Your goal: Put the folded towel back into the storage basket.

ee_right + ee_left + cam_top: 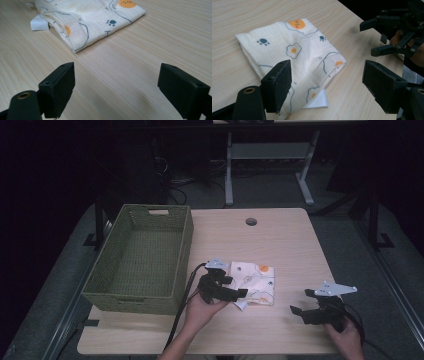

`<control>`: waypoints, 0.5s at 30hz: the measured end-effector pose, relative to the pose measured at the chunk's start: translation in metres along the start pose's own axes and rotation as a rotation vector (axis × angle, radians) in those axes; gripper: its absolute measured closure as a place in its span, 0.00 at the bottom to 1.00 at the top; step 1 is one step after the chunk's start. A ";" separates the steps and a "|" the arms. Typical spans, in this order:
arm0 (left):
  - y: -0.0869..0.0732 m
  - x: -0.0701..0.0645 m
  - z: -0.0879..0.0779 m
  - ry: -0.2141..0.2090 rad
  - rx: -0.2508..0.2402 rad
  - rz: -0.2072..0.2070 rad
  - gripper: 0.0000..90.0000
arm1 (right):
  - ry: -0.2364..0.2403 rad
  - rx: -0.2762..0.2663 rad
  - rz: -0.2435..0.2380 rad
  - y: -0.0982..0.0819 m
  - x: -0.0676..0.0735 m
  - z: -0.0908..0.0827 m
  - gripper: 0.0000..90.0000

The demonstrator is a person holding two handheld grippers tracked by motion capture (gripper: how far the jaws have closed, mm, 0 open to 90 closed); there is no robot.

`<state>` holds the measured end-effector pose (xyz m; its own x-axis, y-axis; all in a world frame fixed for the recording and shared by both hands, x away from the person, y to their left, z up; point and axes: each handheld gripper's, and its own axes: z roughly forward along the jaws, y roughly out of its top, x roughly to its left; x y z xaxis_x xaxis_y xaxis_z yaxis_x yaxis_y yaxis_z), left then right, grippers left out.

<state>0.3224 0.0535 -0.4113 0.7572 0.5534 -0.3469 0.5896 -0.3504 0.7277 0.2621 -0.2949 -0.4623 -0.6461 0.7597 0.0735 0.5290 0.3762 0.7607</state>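
Observation:
A folded white cloth printed with fried eggs and paw marks lies flat near the middle of the wooden table. My left gripper is open at the cloth's near left corner, one jaw over the fabric and the other over bare wood. A white tag sticks out from that corner. My right gripper is open and holds nothing, low over bare table to the right of the cloth. The left gripper view shows it farther off, apart from the cloth.
A green woven basket with nothing visible inside stands on the table's left part, close beside my left hand. A round cable hole sits near the far edge. Desk legs and cables stand on the floor behind the table.

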 end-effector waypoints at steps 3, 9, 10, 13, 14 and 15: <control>0.008 0.001 0.008 0.004 0.012 -0.006 0.27 | -0.003 -0.003 0.000 0.000 -0.001 -0.001 0.15; 0.018 0.002 0.020 0.016 0.034 -0.005 0.28 | 0.000 -0.004 -0.001 0.000 -0.001 -0.001 0.15; 0.019 0.002 0.023 0.015 0.037 -0.006 0.28 | 0.000 -0.007 -0.005 0.000 -0.001 -0.001 0.15; 0.023 0.003 0.031 0.017 0.053 -0.005 0.28 | 0.000 -0.009 -0.005 0.000 -0.001 -0.002 0.15; 0.024 0.004 0.034 0.018 0.054 -0.005 0.28 | 0.001 -0.010 -0.003 0.000 -0.001 -0.002 0.15; 0.026 0.005 0.036 0.018 0.058 -0.006 0.28 | 0.001 -0.010 -0.002 0.001 -0.001 -0.002 0.15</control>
<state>0.3510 0.0199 -0.4155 0.7488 0.5691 -0.3397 0.6095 -0.3900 0.6902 0.2622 -0.2967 -0.4607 -0.6476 0.7585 0.0730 0.5225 0.3723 0.7671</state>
